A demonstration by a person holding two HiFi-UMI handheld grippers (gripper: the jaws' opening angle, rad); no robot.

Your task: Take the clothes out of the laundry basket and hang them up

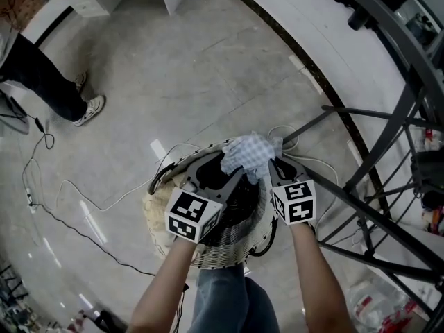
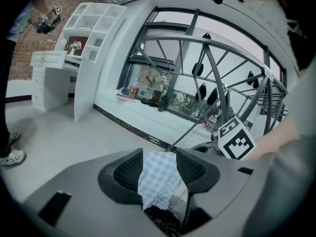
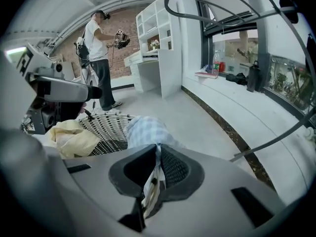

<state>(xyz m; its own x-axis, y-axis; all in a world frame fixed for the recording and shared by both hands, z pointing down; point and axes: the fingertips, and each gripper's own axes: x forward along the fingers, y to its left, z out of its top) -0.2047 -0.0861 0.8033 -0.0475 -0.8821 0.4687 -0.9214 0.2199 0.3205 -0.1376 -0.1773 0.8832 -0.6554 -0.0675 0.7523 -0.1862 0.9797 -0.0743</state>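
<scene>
A light blue and white checked cloth (image 1: 248, 151) sits bunched just above the middle of the head view, over the far rim of the laundry basket (image 1: 220, 254), with both grippers holding it. The left gripper (image 1: 232, 172) reaches it from the lower left, and in the left gripper view its jaws stand fairly wide with a thick wad of the cloth (image 2: 156, 177) filling the gap and pressed by both pads. The right gripper (image 1: 272, 168) meets the cloth from the lower right. In the right gripper view its jaws (image 3: 155, 166) are nearly together, pinching a thin fold, while the rest of the cloth (image 3: 146, 130) puffs out beyond the tips.

The basket is white wicker with a dark inside, and it stands on the pale floor in the lower middle of the head view. In the right gripper view its woven wall (image 3: 105, 128) lies left of centre, with a yellow cloth (image 3: 75, 138) heaped at its left side.

A dark metal drying rack (image 1: 388, 141) fills the right side of the head view, one bar running just beside the right gripper. Thin cables (image 1: 76, 210) trail across the floor at the left. A second person (image 1: 48, 82) stands at the upper left, near white shelves (image 2: 81, 53).
</scene>
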